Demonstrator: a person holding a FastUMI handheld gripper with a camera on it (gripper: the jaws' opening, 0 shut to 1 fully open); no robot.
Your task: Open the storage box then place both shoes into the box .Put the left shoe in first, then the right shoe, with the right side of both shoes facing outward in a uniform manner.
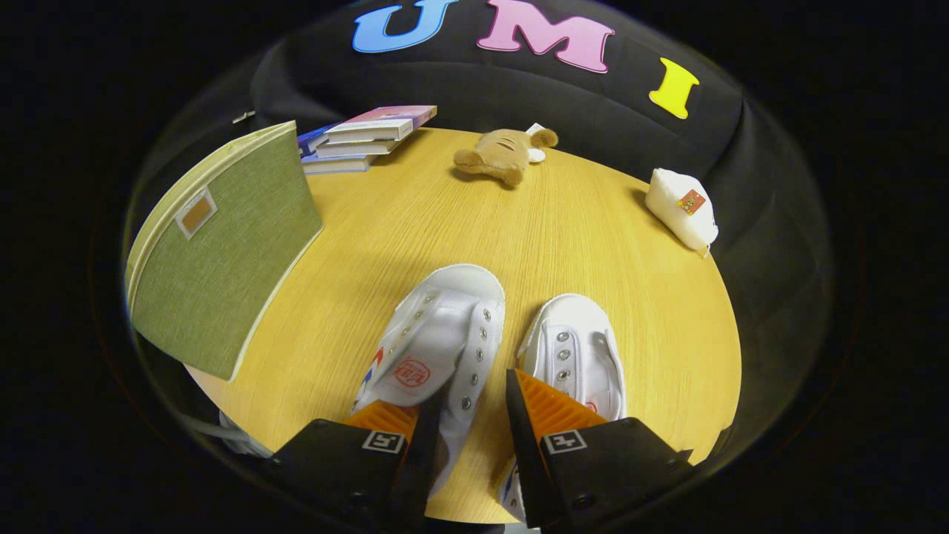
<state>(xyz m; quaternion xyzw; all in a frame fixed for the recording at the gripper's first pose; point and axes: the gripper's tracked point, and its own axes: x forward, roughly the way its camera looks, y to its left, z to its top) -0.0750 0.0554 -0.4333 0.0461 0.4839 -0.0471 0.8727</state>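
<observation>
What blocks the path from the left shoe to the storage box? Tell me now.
Nothing visible on the bare table between them. The left shoe lies at the open gripper, whose fingers straddle its inner side; the green storage box stands beyond to the left, its lid still shut.

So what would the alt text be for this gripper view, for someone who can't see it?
The gripper hangs open over two white shoes on a round wooden table, its fingers straddling the inner side of the left shoe, with the right shoe beside it. Beyond stand a green storage box, stacked books, a plush toy and a white pouch.
</observation>
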